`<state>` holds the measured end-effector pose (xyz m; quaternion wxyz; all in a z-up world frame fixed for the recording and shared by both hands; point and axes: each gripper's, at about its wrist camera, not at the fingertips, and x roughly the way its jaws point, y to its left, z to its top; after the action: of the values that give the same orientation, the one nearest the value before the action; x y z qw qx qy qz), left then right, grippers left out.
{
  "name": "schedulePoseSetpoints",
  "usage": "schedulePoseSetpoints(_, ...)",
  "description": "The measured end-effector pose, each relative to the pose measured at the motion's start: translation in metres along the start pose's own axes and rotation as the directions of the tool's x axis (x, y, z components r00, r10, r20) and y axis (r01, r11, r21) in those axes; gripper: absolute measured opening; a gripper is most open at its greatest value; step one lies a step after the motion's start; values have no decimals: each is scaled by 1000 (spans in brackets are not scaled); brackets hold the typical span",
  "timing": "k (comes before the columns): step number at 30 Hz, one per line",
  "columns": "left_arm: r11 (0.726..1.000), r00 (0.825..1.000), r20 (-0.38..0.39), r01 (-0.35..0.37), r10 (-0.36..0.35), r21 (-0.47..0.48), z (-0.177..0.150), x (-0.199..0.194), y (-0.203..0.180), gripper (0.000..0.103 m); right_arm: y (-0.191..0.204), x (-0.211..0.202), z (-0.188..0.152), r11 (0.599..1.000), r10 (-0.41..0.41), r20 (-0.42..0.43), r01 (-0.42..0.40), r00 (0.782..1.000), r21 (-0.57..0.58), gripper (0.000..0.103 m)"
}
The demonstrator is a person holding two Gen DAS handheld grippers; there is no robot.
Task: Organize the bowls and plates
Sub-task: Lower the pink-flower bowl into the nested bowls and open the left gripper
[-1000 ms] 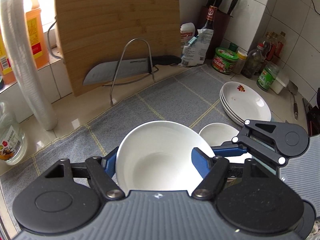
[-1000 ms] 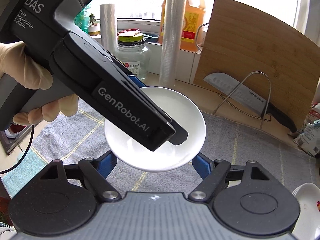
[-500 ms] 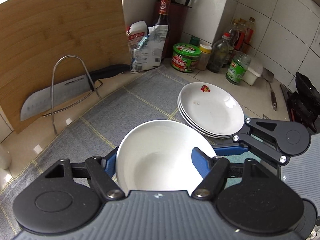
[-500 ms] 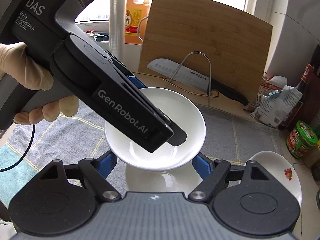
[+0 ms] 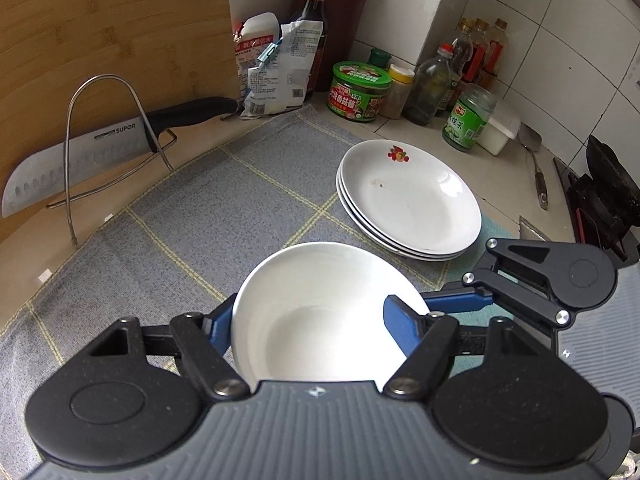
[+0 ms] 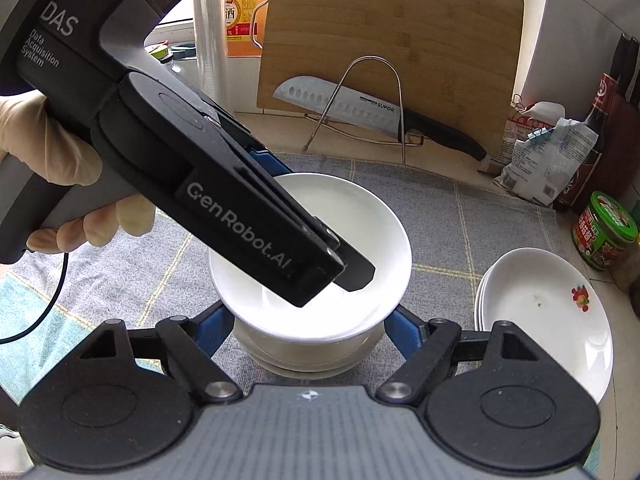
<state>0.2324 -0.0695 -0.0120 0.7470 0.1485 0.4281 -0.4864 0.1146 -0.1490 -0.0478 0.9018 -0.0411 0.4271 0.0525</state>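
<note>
change: we've swung over, stack of 3 plates now close | left gripper pinching the white bowl by its rim, over the bowl stack | right gripper spread around that stack, not squeezing | next: probably drop it in

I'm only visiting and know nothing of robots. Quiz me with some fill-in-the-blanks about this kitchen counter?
The left gripper holds a white ____ by its rim.
The plates are stacked ____ high.
Behind the knife stands a wooden cutting ____.
Missing words: bowl; three; board.
</note>
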Motion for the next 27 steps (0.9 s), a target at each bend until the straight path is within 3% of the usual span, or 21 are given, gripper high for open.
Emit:
schedulePoseSetpoints(14, 999, 1000, 19, 18, -18, -27, -6, 5, 6, 74, -1, 4, -2, 1000, 15, -9, -15, 1000, 5, 85)
schedulePoseSetpoints(18, 1000, 999, 37, 20, -19, -23, -9, 4, 5, 83, -1, 5, -2, 1000, 12, -9, -12, 1000, 8, 89)
schedulePoseSetpoints(21, 1000, 998, 62, 3, -1, -30, -11, -1, 7, 85, -2, 2, -3, 1000, 3, 19, -3, 1000, 16, 103)
schedulePoseSetpoints(25, 997, 992, 116, -49, 55, -55, -16, -15, 16, 88, -5, -7, -2, 1000, 4, 45, -5, 999, 26, 103)
schedulePoseSetpoints(27, 995, 986, 149, -66, 77, -73, -21, -24, 21, 94, -6, -9, -2, 1000, 0, 51, -1, 999, 26, 103)
